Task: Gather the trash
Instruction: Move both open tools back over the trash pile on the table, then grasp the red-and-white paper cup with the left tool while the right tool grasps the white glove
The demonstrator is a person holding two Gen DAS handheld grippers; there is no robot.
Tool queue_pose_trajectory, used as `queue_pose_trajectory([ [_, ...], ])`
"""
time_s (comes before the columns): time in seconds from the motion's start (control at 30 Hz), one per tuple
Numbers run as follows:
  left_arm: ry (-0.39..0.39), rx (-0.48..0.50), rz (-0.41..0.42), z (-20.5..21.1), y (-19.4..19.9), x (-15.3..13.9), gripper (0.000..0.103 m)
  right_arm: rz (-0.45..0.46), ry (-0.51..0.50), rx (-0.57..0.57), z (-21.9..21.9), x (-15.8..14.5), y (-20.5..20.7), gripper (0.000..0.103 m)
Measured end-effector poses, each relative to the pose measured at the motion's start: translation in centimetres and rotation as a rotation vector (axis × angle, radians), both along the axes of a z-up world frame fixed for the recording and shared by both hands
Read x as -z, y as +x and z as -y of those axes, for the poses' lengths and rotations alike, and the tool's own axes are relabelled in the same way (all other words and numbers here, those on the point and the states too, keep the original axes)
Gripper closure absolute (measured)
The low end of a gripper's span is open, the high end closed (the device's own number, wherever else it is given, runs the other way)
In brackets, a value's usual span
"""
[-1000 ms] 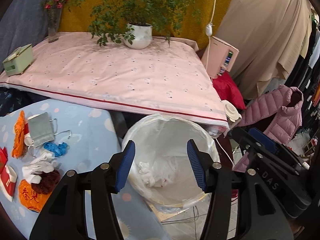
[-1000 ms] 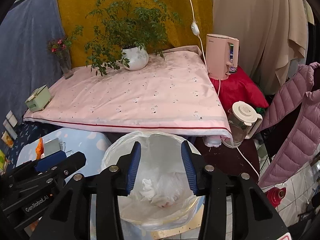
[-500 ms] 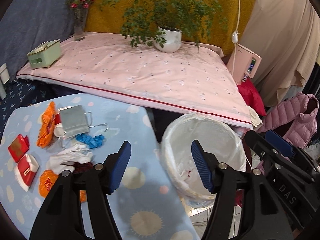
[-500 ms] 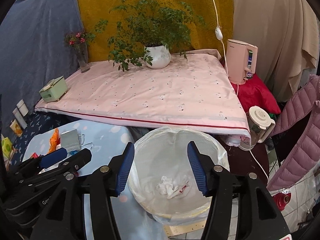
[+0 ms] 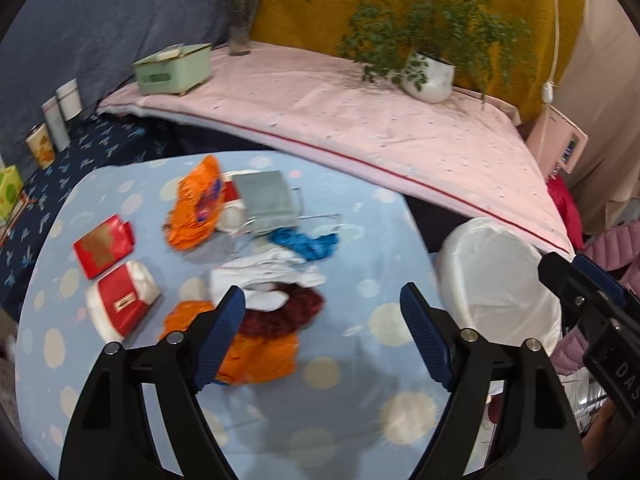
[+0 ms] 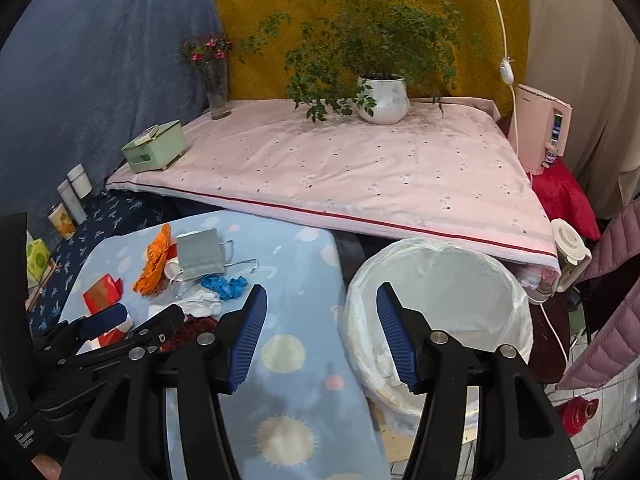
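A litter pile lies on the blue spotted table: two orange wrappers, a grey pouch, a blue crumpled scrap, white tissue, a dark red fuzzy clump and two red packs. My left gripper hangs over the pile's near edge. Its jaws are opening and hold nothing. The white-lined bin stands right of the table, with crumpled tissue inside. My right gripper is open and empty above the gap between table and bin.
Behind is a pink-covered surface with a potted plant, a flower vase and a green box. A pink appliance, a kettle and a padded jacket crowd the right. Canisters stand at left.
Both grippers swung left, from over the bin toward the blue table. The left one's jaws widened a lot, the right one's a little. The litter pile came into fuller view.
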State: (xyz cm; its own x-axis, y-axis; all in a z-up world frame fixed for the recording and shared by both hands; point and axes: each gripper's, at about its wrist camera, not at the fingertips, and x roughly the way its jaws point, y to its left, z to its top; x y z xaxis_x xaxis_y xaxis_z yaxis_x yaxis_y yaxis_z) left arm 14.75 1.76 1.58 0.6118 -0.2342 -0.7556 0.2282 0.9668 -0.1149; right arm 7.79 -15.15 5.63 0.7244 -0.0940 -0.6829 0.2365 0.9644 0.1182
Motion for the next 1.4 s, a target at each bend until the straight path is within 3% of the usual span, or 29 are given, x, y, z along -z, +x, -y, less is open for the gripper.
queue_pose_trajectory([
  [0.27,0.032,-0.138,-0.022,-7.2,0.8,2.0,0.014,-0.031,0.017,-0.08,-5.1,1.7,1.6,0.046],
  [0.53,0.038,-0.26,-0.087,-14.2,1.7,5.0,0.013,-0.078,0.032,-0.155,-9.4,4.2,3.8,0.046],
  [0.93,-0.051,-0.294,-0.205,-19.2,3.5,9.5,0.014,-0.14,0.055,-0.222,-14.0,7.8,8.5,0.046],
  [1.13,-0.095,-0.27,-0.224,-19.4,4.3,10.1,0.032,-0.17,0.042,-0.273,-16.6,9.4,11.1,0.045],
  [1.4,-0.142,-0.207,-0.241,-19.3,4.6,10.0,0.079,-0.225,0.0,-0.302,-18.6,12.0,13.1,0.043],
])
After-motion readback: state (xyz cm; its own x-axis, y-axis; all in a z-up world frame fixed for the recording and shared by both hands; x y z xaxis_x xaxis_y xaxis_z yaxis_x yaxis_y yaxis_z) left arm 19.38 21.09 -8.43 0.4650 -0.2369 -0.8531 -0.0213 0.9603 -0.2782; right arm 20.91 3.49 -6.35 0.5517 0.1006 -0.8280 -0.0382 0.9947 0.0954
